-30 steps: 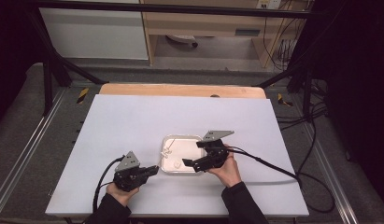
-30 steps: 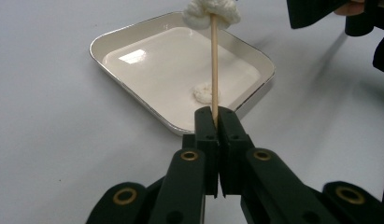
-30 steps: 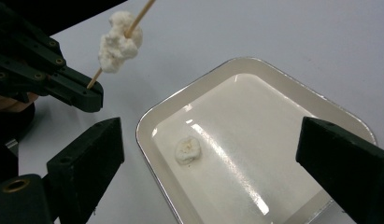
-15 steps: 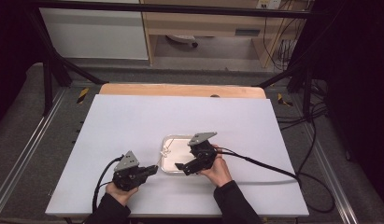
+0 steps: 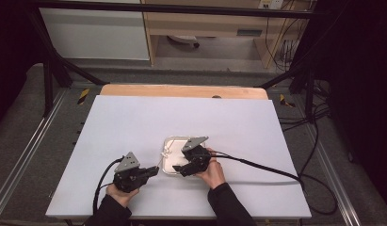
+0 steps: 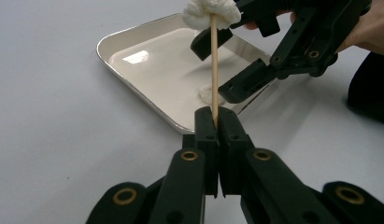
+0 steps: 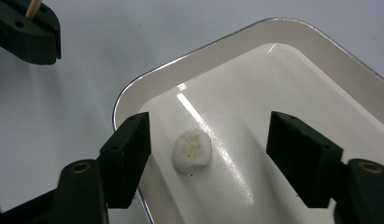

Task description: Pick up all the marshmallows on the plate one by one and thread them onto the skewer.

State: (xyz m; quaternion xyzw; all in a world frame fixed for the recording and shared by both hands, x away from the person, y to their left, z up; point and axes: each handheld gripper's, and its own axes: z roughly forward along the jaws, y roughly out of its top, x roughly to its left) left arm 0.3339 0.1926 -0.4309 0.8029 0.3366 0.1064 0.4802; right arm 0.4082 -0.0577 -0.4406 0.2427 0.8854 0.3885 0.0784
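marshmallow [image 7: 192, 149] between open right claw [image 7: 208, 158] jaws.

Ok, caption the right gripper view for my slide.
Right gripper open over a white marshmallow in the tray.

Place looked like lab or recording studio: white worktop [image 5: 134, 122] inside black metal frame [image 5: 50, 70], cables [image 5: 318, 141] trailing on grey floor at right, wooden shelving [image 5: 205, 28] at far side, dark curtains on both sides.
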